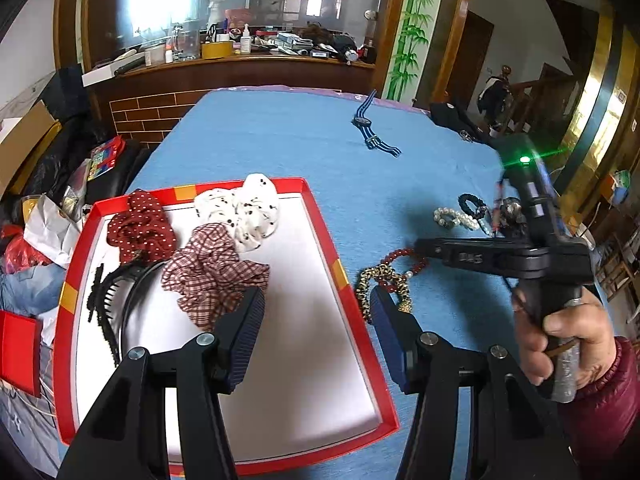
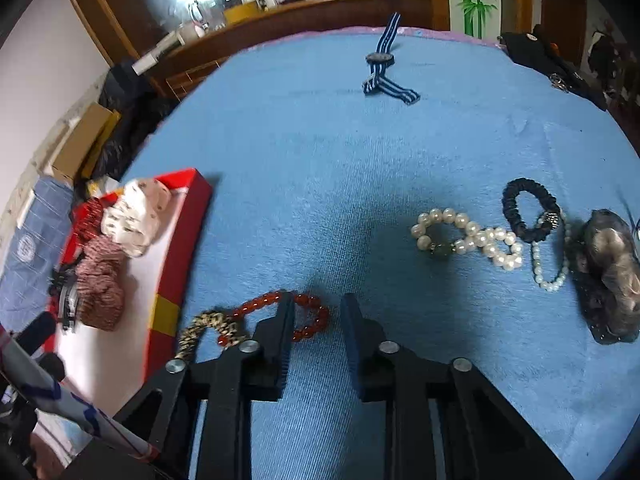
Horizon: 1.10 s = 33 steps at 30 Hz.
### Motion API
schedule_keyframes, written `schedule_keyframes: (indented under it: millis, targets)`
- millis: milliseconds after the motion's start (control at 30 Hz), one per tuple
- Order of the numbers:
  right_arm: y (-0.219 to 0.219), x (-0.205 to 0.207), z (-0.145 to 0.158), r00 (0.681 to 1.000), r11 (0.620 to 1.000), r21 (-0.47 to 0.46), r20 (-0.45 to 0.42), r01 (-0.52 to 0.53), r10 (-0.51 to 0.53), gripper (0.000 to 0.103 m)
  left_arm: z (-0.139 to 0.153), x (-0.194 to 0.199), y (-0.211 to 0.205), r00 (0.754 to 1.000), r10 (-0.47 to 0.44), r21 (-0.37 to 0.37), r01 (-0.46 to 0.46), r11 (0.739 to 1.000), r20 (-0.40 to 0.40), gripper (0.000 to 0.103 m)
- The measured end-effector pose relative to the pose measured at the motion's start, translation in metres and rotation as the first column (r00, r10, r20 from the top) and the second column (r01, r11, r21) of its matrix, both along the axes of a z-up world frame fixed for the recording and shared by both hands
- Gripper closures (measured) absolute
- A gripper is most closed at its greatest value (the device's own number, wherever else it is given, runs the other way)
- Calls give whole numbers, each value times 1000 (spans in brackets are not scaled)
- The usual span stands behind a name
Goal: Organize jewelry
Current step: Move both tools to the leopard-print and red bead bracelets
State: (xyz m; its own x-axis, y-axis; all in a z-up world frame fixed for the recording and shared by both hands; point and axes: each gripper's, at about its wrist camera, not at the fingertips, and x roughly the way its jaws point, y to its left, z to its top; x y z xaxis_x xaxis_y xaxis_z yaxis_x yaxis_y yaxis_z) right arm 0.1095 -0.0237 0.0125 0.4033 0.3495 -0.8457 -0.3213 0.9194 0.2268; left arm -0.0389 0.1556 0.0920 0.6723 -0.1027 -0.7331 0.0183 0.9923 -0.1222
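Observation:
A red-rimmed tray [image 1: 325, 236] [image 2: 188, 240] holds a plaid scrunchie [image 1: 212, 268], a white dotted one [image 1: 244, 210], a dark red one [image 1: 140, 226] and a black headband [image 1: 108, 304]. My left gripper [image 1: 316, 312] is open and empty over the tray's right rim. On the blue cloth lie a red bead bracelet [image 2: 308, 316] [image 1: 400, 264], a leopard scrunchie [image 2: 204, 330] [image 1: 380, 280], pearl bracelets [image 2: 468, 240] [image 1: 456, 218], a black hair tie [image 2: 528, 210] and a striped watch [image 2: 384, 74] [image 1: 372, 128]. My right gripper [image 2: 316, 312] is open and empty, just above the red bracelet.
A grey-brown fur scrunchie [image 2: 608, 276] lies at the right of the cloth. A black pouch [image 2: 552, 62] sits at the far right corner. A cluttered wooden counter [image 1: 248, 64] stands behind the table. Bags and boxes [image 1: 36, 216] crowd the floor on the left.

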Motion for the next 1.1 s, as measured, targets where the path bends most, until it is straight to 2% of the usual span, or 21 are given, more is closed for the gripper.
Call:
schedule_keyframes:
  millis: [133, 200, 300, 367, 467, 667, 867, 967, 1033, 1100]
  targets:
    - [8, 0, -6, 1000, 997, -76, 18, -21, 23, 85, -1, 4, -3, 1000, -7, 3, 7, 1000, -8, 50]
    - [9, -2, -7, 999, 992, -125, 37, -31, 36, 95, -1, 8, -5, 1000, -10, 3, 10, 1000, -15, 50]
    - [-2, -3, -7, 999, 990, -142, 39, -7, 12, 95, -3, 14, -10, 999, -29, -3, 29, 1000, -39, 50]
    - [-20, -2, -5, 998, 986, -159, 55, 52, -44, 96, -5, 19, -16, 997, -52, 3, 52, 999, -58, 50]
    - [-53, -5, 0, 989, 979, -149, 72, 139, -129, 96, -9, 29, -28, 993, -88, -1, 88, 996, -85, 50]
    - [-101, -29, 14, 970, 973, -85, 141, 212, -199, 96, -23, 67, -64, 976, -126, -42, 120, 992, -178, 50]
    - [-122, -24, 7, 974, 977, 1, 79, 214, -214, 96, -36, 110, -101, 954, -161, -114, 136, 984, -253, 50]
    - [-126, -24, 6, 974, 977, 17, 71, 212, -213, 96, -41, 123, -117, 947, -166, -106, 142, 984, -274, 50]
    - [-125, -25, 6, 975, 978, 16, 75, 208, -209, 96, -47, 130, -126, 947, -150, -67, 137, 988, -283, 50]
    - [-126, -25, 6, 975, 977, 19, 74, 210, -211, 96, -53, 134, -130, 945, -143, -45, 135, 990, -295, 57]
